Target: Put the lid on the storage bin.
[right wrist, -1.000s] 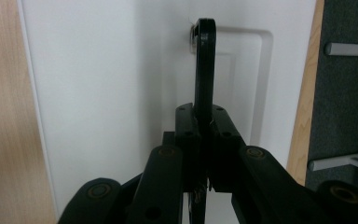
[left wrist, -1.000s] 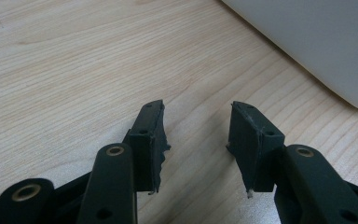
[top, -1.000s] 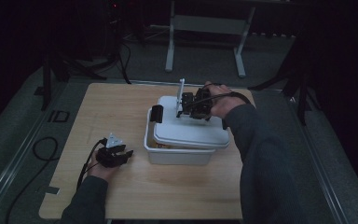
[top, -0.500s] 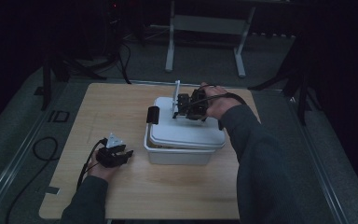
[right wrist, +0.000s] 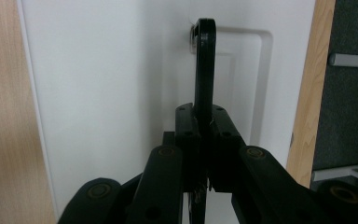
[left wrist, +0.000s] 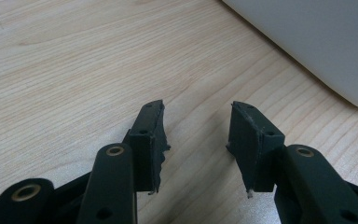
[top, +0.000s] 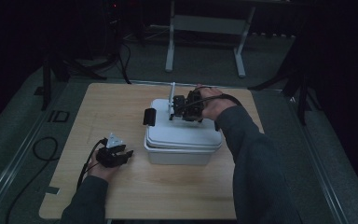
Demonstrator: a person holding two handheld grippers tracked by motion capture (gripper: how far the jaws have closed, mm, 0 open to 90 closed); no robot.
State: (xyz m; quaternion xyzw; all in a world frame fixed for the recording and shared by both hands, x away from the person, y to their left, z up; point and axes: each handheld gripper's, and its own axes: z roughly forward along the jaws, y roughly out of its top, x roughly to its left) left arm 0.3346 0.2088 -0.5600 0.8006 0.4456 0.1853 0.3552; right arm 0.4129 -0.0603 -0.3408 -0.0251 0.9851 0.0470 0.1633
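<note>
Two hand-held grippers work around a white lidded box (top: 182, 137) mid-desk (top: 121, 102) in the high view: the left hand-held gripper (top: 127, 155) sits just left of the box, the right hand-held gripper (top: 173, 108) over its lid. Left gripper view: jaws spread apart, holding nothing, box corner (left wrist: 317, 37) ahead. Right gripper view: jaws clamped on the box's black handle (right wrist: 205, 60).

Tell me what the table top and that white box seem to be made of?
Table top: pale wood or wood-look laminate, matt; grain lines run across it. White box: apparently plastic, smooth with a faint sheen, rounded moulded edges. Its black handle, clamped in the right tool, looks like plastic too.
</note>
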